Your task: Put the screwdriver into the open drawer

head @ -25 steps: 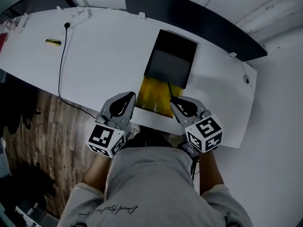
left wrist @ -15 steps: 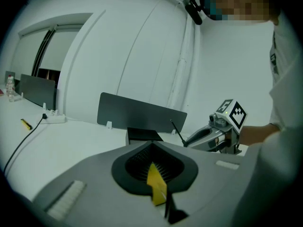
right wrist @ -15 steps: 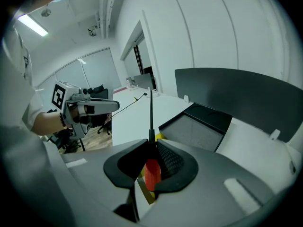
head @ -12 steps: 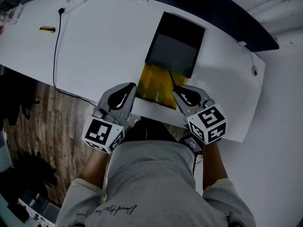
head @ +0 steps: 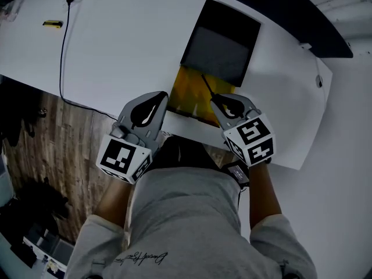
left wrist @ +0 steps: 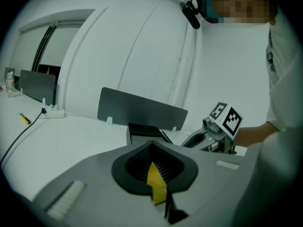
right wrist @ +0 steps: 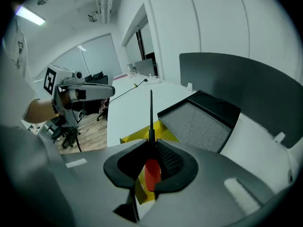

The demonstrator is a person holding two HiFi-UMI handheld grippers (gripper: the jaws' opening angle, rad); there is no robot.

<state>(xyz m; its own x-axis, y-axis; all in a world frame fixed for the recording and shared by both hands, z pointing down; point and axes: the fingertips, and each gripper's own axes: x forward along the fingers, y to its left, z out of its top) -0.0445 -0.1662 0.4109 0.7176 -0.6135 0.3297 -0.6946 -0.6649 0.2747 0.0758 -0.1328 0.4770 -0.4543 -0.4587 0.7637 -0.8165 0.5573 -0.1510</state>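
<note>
On the white table (head: 128, 45) stands a black drawer box (head: 224, 42) with its yellow drawer (head: 189, 95) pulled out toward me. My right gripper (head: 216, 99) is shut on the screwdriver, whose red handle (right wrist: 151, 174) sits between the jaws. Its thin black shaft (head: 206, 89) points out over the drawer's right part. The left gripper (head: 163, 96) hovers at the drawer's left front corner, jaws shut and holding nothing. From the left gripper view, a sliver of the yellow drawer (left wrist: 156, 186) shows through the jaw pocket and the right gripper (left wrist: 203, 138) is off to the right.
A black cable (head: 63, 57) runs across the table's left side, near a small yellow object (head: 52, 24). A dark partition panel (head: 302, 22) lines the table's far edge. Wooden floor (head: 40, 144) lies below the near edge at left.
Both grippers have sunk a little toward the drawer front. The right one has tilted the screwdriver further downward. Neither grip has changed.
</note>
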